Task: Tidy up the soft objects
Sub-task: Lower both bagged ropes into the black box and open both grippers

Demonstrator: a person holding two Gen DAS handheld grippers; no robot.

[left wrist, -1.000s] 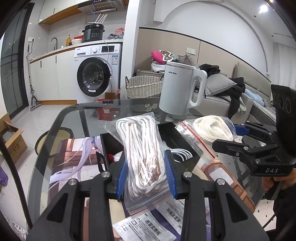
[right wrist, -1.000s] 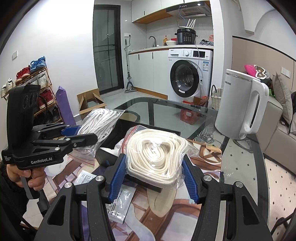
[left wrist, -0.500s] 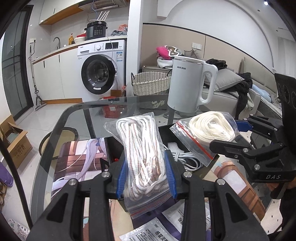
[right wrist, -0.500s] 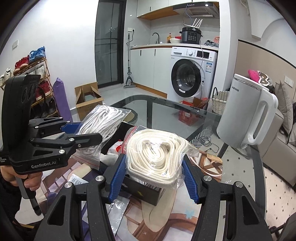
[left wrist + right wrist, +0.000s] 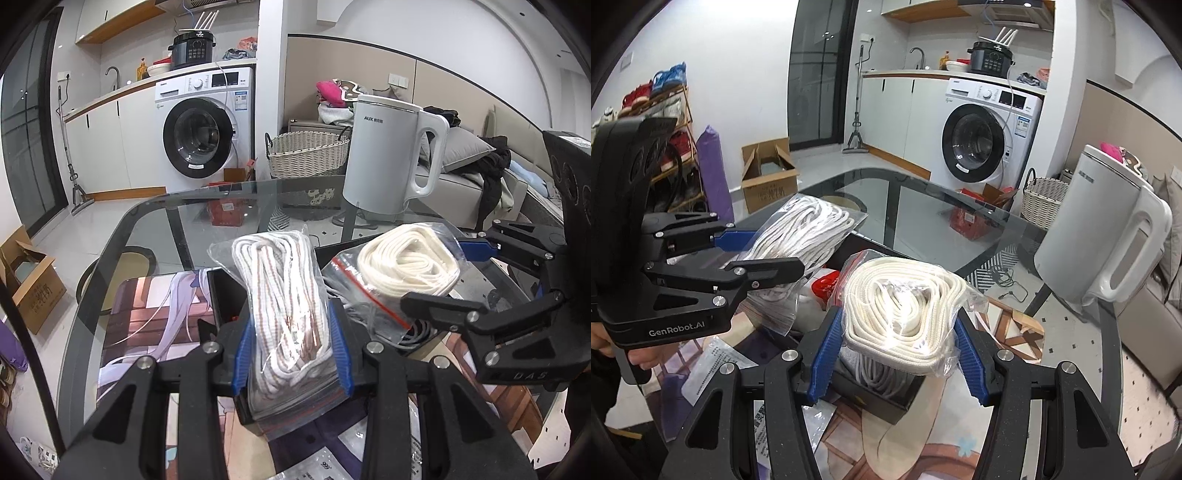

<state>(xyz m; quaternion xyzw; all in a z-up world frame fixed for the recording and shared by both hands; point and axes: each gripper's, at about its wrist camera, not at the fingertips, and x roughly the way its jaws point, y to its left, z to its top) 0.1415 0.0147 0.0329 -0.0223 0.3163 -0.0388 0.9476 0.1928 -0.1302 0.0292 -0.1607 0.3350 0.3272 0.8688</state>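
Your left gripper (image 5: pixel 291 354) is clamped tight on the bag of striped cord (image 5: pixel 284 295), held over the black box (image 5: pixel 886 397). Your right gripper (image 5: pixel 899 354), jaws part open, grips the bag of cream rope (image 5: pixel 905 306) above that same box.

Even, cool indoor light, bright enough; no hard shadows. Specular glare on plastic bag (image 5: pixel 901 317) and glass table (image 5: pixel 177 236) reflections. Strong fisheye bending, dark vignette at corners. Focus sharp throughout, no motion blur
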